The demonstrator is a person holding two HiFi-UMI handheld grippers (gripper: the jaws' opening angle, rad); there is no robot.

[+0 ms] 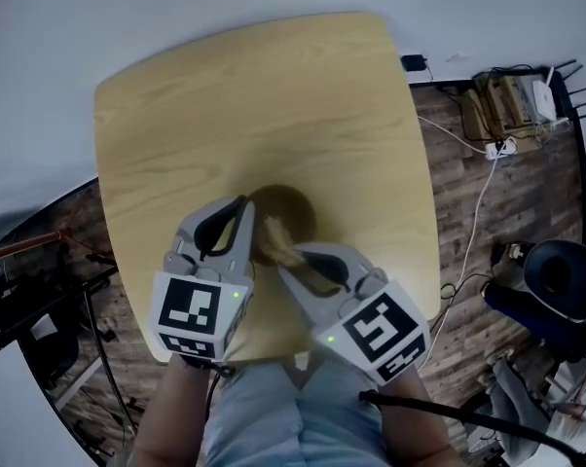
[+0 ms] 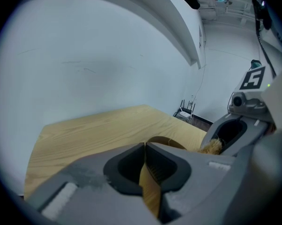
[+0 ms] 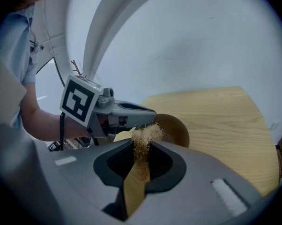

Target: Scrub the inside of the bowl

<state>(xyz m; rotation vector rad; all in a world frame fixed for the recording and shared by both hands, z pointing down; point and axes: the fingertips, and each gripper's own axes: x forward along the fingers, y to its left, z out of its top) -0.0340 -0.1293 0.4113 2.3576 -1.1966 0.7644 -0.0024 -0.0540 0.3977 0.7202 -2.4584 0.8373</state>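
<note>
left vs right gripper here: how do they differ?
Left gripper is shut on the wall of the bowl; right gripper is shut on a fibrous scrubber. In the head view, the left gripper sits at the bowl's left rim; the right gripper comes in from the near side, scrubber at the near rim. Shared: both shut, both over the wooden table.

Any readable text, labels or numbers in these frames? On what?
No readable words or numbers in any view.
Left gripper: square black-and-white marker on its cube, pattern only, no text.
Right gripper: same kind of marker, no text.
Floor clutter: any print too small to read.
</note>
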